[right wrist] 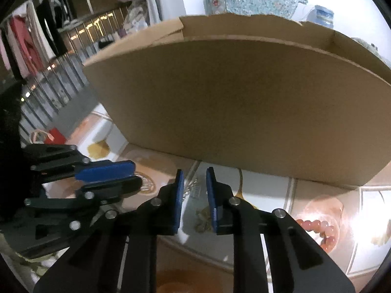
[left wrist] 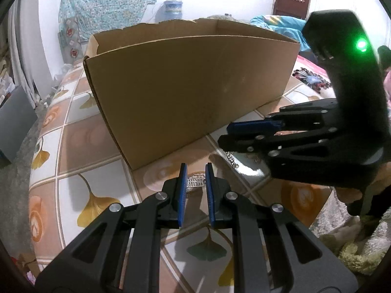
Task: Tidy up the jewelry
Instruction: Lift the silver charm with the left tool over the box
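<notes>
An open cardboard box stands on the ginkgo-patterned tabletop; it also fills the right wrist view. My left gripper is open, with a small silver rhinestone piece lying on the table between its fingertips. My right gripper is open just above the table, over a silver chain and a dull gold piece. In the left wrist view the right gripper sits to the right, with a silver chain under it. The left gripper shows at left in the right wrist view.
A string of red-orange beads lies on the table at the right. The tabletop ends at a rounded edge on the left. A clothes rack and a railing stand beyond the table. A fluffy rug lies below right.
</notes>
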Demonstrator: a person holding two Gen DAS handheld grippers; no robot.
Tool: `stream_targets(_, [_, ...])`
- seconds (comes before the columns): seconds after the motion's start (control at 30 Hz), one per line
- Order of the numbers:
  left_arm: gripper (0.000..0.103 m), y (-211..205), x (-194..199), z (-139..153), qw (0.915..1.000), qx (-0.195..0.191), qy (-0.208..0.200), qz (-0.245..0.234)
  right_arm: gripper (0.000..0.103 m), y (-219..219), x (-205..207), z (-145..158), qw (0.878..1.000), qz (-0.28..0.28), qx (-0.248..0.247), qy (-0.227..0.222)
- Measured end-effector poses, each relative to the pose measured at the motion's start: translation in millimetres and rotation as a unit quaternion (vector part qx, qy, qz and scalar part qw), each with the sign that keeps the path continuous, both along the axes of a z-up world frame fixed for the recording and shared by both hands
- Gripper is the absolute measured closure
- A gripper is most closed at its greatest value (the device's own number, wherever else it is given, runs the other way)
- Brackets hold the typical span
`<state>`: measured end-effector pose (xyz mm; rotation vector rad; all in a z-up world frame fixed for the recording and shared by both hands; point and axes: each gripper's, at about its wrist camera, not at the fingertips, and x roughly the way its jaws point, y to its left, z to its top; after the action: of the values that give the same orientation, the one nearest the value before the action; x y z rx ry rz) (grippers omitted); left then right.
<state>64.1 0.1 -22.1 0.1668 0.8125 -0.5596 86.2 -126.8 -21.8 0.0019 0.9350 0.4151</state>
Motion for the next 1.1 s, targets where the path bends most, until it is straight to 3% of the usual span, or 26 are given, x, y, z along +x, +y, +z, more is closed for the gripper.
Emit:
stream_targets(0.13, [0.089,2,1,-1,1.0000,-0.004,-0.001,-0.002,0.095,6,1,-1,0.999,0.005,-0.034,-0.001])
stream_targets(0.23, [0.089,6,1,-2,1.0000,-0.009,-0.002,-0.003,0.099,2,-1,2,1.000,0.008,-0.029,0.002])
stream_targets(0.47, [0.089,8,-6,2,0.9999,-0.010,-0.012,-0.003,0.099,-25,-9,20,0.999,-0.013,0.035,0.001])
stream_targets(0.67, [0.089,8,-20,16,0.9994,-0.010,-0.033,-0.001,0.099,-45,-29,52,0.996,-0.027,0.082,-0.025])
stream_targets(0.8, [0.089,8,-29,40,0.9983,-0.022,-0.054,0.000,0.099,-52,-42,80,0.993,-0.023,0.088,-0.074])
stream_targets(0.93, [0.089,2,-35,80,0.9941,-0.059,-0.089,-0.016,0.099,-63,-47,112,0.988,-0.022,0.096,-0.118])
stream_targets(1.1, [0.089,-15,-19,117,0.9896,-0.082,-0.112,-0.038,0.099,-79,-28,143,0.982,-0.022,0.115,-0.148])
